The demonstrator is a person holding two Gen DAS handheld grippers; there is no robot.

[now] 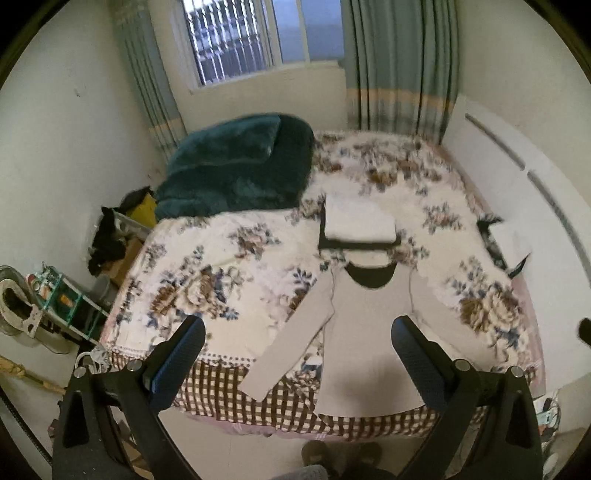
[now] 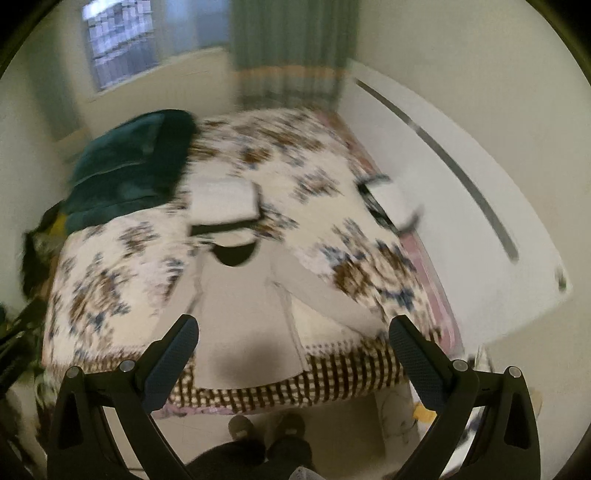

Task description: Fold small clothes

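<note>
On floral bed (image 1: 229,258), grey top (image 1: 369,332), no writing legible

Beige long-sleeve top (image 1: 364,332) flat on bed, folded white stack (image 1: 360,223) behind

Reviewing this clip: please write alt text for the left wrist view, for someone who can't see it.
A grey long-sleeved top lies flat, unfolded, at the near edge of a floral bedspread, seen between the fingers of the open, empty left claw. Just beyond its collar sits a stack of folded clothes, with a dark teal blanket heaped at the far left under a window.
</note>
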